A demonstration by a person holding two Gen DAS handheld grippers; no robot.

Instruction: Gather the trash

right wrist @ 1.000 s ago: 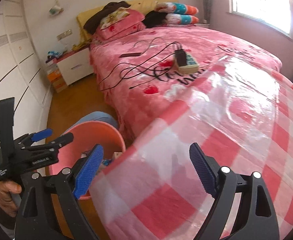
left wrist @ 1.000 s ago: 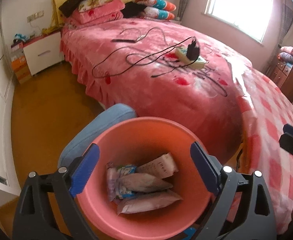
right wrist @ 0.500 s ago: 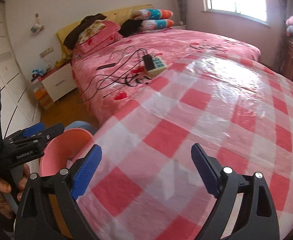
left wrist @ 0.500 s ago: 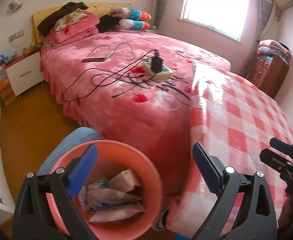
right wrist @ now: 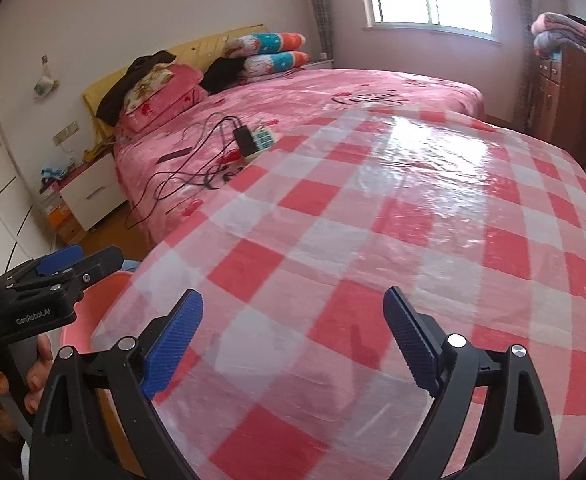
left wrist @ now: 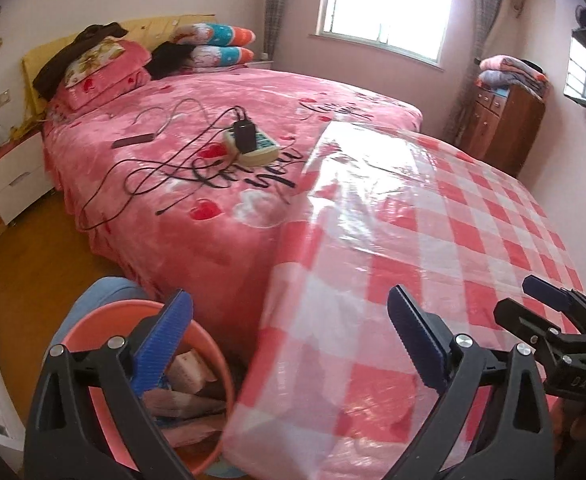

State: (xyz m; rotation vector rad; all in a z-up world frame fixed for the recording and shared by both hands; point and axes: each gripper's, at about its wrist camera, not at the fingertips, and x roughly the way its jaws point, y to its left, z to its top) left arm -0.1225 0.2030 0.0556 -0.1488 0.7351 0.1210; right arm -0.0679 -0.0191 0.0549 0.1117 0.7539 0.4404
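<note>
A salmon-pink bin (left wrist: pixel 93 322) stands on the floor at the table's left edge and holds several wrappers (left wrist: pixel 189 400). Its rim also shows in the right wrist view (right wrist: pixel 89 312). My left gripper (left wrist: pixel 289 344) is open and empty, over the table's left edge beside the bin. My right gripper (right wrist: pixel 293 340) is open and empty, above the red-and-white checked tablecloth (right wrist: pixel 413 240). No loose trash shows on the cloth.
A pink bed (left wrist: pixel 213 128) lies beyond the table with a power strip and cables (left wrist: pixel 249 144) and a phone (left wrist: pixel 133 141) on it. A white nightstand (left wrist: pixel 13 176) is at the left. A wooden dresser (left wrist: pixel 505 120) stands at the right.
Both grippers have risen and swung right, from over the bin to over the table. The bin has slid to the lower left of the left wrist view. Both jaws stay open.
</note>
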